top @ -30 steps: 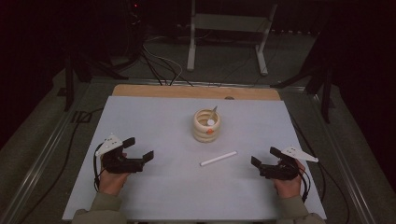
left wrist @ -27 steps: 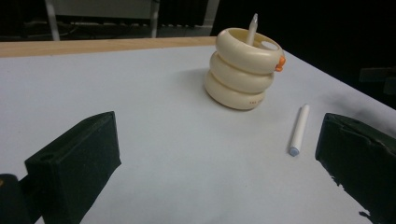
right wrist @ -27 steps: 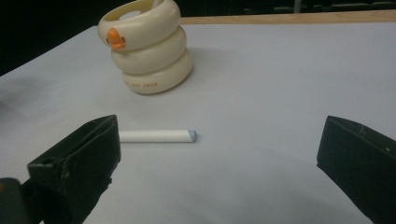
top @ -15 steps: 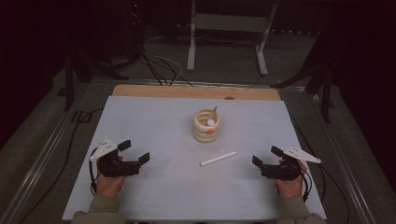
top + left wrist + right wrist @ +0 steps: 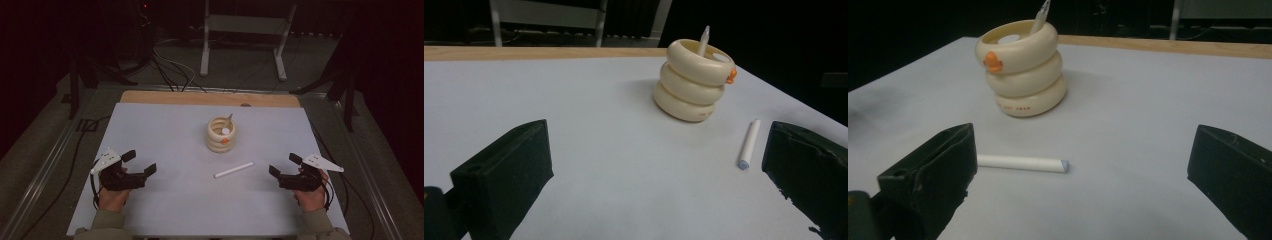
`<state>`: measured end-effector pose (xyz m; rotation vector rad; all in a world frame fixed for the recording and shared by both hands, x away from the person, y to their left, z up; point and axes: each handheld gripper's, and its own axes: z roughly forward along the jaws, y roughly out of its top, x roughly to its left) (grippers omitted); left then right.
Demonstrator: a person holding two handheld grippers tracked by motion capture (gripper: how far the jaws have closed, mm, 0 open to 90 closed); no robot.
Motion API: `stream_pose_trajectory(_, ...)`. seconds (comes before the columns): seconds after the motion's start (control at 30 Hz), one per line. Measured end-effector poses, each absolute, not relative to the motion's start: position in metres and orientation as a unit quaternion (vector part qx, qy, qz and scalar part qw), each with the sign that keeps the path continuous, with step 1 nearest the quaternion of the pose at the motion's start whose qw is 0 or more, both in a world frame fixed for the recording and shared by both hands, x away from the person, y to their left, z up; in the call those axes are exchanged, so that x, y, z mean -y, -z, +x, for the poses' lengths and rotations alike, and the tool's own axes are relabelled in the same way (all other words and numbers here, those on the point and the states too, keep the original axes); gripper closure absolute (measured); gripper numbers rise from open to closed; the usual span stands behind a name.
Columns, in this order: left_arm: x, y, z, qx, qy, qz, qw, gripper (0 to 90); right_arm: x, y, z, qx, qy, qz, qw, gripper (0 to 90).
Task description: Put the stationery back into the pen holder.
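Left gripper [image 5: 141, 162] drifts slightly toward the table's [image 5: 165, 210] left edge, jaws wide, empty; right gripper [image 5: 285, 165] holds by the right edge, also wide. White stick [image 5: 234, 170] lies mid-table, just front of the ringed holder [image 5: 221, 135], untouched; pickup not started

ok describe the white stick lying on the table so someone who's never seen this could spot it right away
Start at the cream ringed holder near the middle of the pale table. Just nearer the person and slightly to their right lies the white stick, flat on the surface. Unlike the white pen standing in the holder, it lies loose, alone.
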<state>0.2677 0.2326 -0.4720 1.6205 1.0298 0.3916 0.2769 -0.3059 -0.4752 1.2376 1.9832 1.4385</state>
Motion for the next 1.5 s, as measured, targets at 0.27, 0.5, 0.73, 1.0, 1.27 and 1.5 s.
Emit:
stream_pose_trajectory(0.27,-0.234,0.473,0.267,-0.44,-0.167,0.682,0.56,0.3,0.298,0.458,0.29,-0.746,-0.497,0.412,0.164,0.0)
stream_pose_trajectory(0.5,-0.234,0.473,0.266,-0.439,-0.166,0.682,0.56,0.3,0.285,0.44,0.308,-0.775,-0.473,0.393,0.144,0.0)
stream_pose_trajectory(0.73,-0.234,0.474,0.266,-0.44,-0.163,0.682,0.561,0.3,0.277,0.429,0.324,-0.796,-0.451,0.38,0.135,0.0)
stream_pose_trajectory(1.0,-0.235,0.475,0.267,-0.441,-0.162,0.681,0.561,0.3,0.266,0.424,0.34,-0.827,-0.413,0.36,0.124,0.0)
stream_pose_trajectory(1.27,-0.235,0.475,0.267,-0.441,-0.161,0.683,0.56,0.3,0.253,0.426,0.353,-0.851,-0.379,0.346,0.112,0.0)
stream_pose_trajectory(1.5,-0.235,0.475,0.266,-0.439,-0.161,0.684,0.56,0.3,0.242,0.422,0.358,-0.864,-0.366,0.33,0.108,0.0)
